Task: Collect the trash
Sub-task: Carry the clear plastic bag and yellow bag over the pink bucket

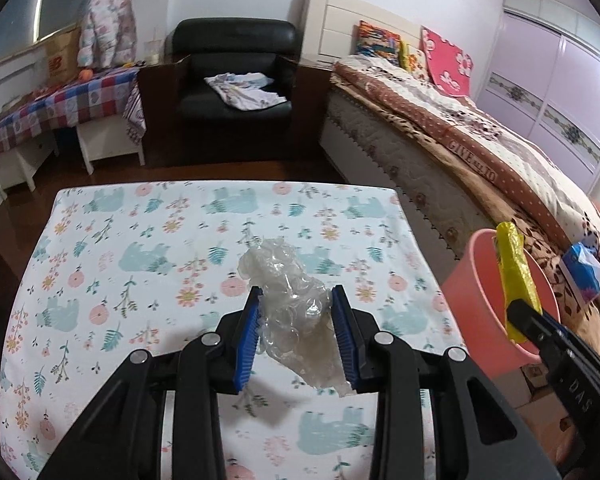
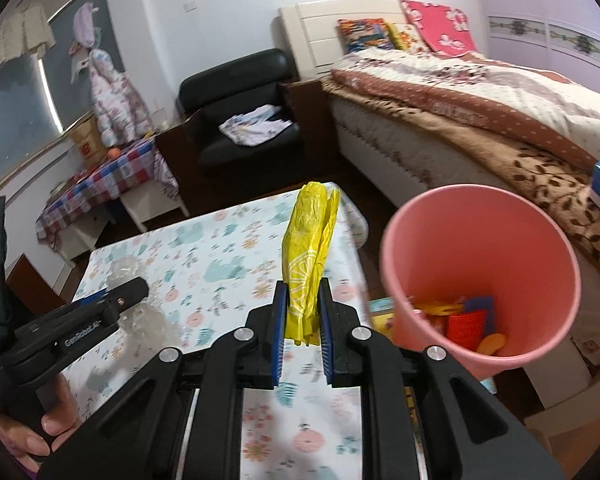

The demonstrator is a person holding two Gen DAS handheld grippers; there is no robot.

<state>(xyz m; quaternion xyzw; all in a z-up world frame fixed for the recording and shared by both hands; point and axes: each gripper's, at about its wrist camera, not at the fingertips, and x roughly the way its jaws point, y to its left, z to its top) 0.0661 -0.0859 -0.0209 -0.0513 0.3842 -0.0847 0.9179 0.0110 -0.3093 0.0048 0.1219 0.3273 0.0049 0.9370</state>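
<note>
Gripping, left: left gripper [image 1: 296,332] has its blue pads [image 1: 247,344] closed against both sides of a crumpled clear plastic wrap [image 1: 288,296]; the wrap bulges forward past the fingertips and trails back between the jaws.
Gripping, right: right gripper [image 2: 303,320] is clamped on a yellow plastic bag [image 2: 306,248], rolled long and narrow, standing up out of the fingers with its top end pointing away.
Wrap position: held above the table [image 1: 100,264], over the middle of its floral cloth; whether its lower edge touches the cloth cannot be told.
Bag position: in the left view it shows in front of the bin mouth; in the right view it sits over the table's right edge, left of the bin.
Bin: pink trash bin [image 2: 480,280] stands just beside the table's right side, between table and bed [image 2: 500,120]; open top, with red, blue and orange scraps [image 2: 468,320] at the bottom.
Hand: fingers of the person's left hand [image 2: 48,424] wrap the left gripper's handle.
Surroundings: black armchair [image 1: 236,68] with cloth on the seat, beyond the table; checked tablecloth [image 1: 60,108] on a side bench to the left.
</note>
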